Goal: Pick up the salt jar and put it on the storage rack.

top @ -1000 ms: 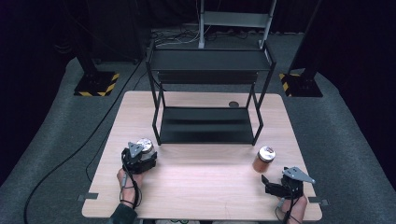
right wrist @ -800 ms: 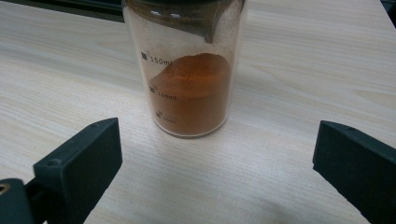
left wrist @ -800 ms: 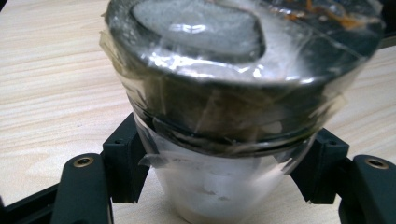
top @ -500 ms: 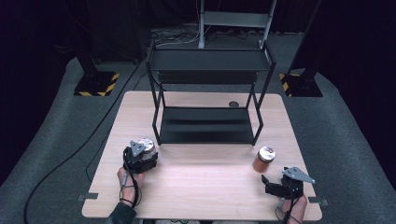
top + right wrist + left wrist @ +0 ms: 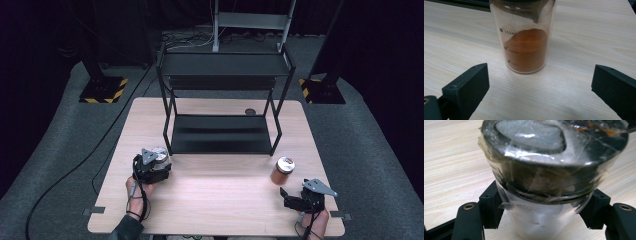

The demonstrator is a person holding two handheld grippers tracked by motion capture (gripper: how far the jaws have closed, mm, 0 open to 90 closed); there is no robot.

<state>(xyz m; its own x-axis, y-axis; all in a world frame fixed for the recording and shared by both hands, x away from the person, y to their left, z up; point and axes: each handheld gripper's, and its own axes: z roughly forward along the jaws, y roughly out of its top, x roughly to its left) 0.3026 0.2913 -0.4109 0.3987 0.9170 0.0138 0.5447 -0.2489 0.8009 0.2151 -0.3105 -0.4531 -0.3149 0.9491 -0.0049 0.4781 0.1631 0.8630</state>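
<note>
Two jars stand on the wooden counter [image 5: 220, 200], one at each gripper. The left gripper [image 5: 151, 170] has its jaws closed against the sides of a clear jar of white powder [image 5: 544, 177], wrapped in plastic film and capped with a dark lid; in the high view this jar [image 5: 160, 156] sits near the counter's left side, just in front of the left leg of the shelf rack. The right gripper [image 5: 292, 199] rests near the front right corner with its jaws spread wide, holding nothing. Just ahead of it, apart from both jaws, one glass jar of orange-brown powder [image 5: 524, 42] stands upright, printed with volume marks at 150 ml and 100 ml; the powder reaches a little above the 100 ml mark. One black two-tier shelf rack [image 5: 222, 100] stands at the back middle of the counter, both tiers bare. One small round dark object [image 5: 250, 112] lies on the counter behind the rack; what it is cannot be told.
</note>
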